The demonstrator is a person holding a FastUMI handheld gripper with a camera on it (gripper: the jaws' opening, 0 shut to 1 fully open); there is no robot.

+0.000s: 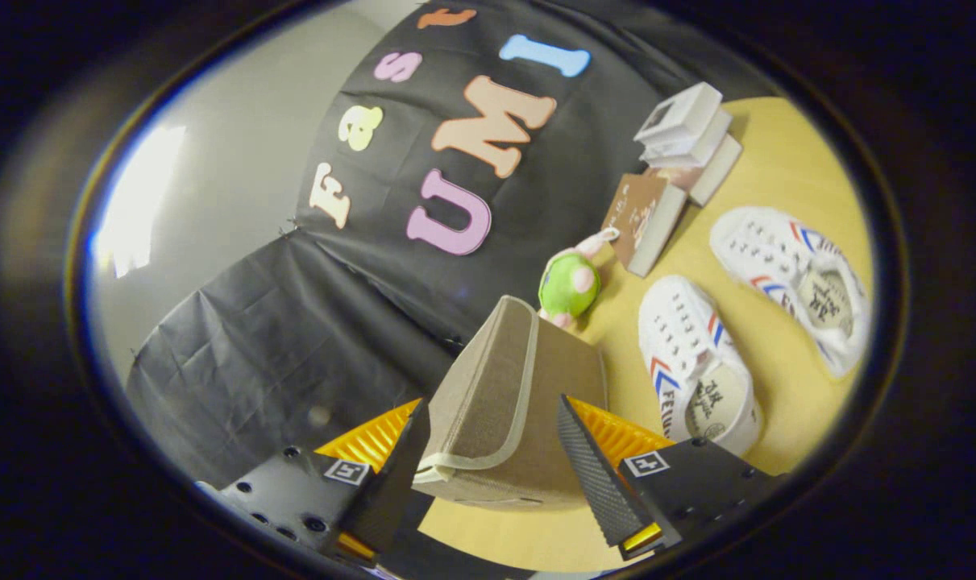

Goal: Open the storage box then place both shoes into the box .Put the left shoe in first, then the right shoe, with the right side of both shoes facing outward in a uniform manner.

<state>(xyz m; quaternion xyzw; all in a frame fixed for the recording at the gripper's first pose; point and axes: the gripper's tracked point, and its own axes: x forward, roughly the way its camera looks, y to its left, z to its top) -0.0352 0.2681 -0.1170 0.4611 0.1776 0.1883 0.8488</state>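
1. Black cloth hangs behind a yellow table (786,153), with a pale grey wall beyond it and a bright patch of light on that wall.
2. Your view is rolled hard to one side, so the table runs up the frame rather than across it.
3. Your gripper (488,471) has its fingers spread about as wide as the box (512,403), one on each side of its near end; whether both press on it, I cannot tell.
4. That beige fabric box lies between the fingers, its piped lid edge toward you. The lid looks down, so opening seems not yet done, and straddling the lid end reads as a setup for lifting it.
5. Both white shoes sit on the table outside the box. The near shoe (697,366) lies just beside the box; the far shoe (794,282) lies beyond it, apart.
6. Which is the left shoe I cannot tell from here; check before you pick.
7. A green plush toy (570,282) sits just beyond the box, near a brown book (642,221) and stacked white books (685,137), all close enough to snag a swinging lid.
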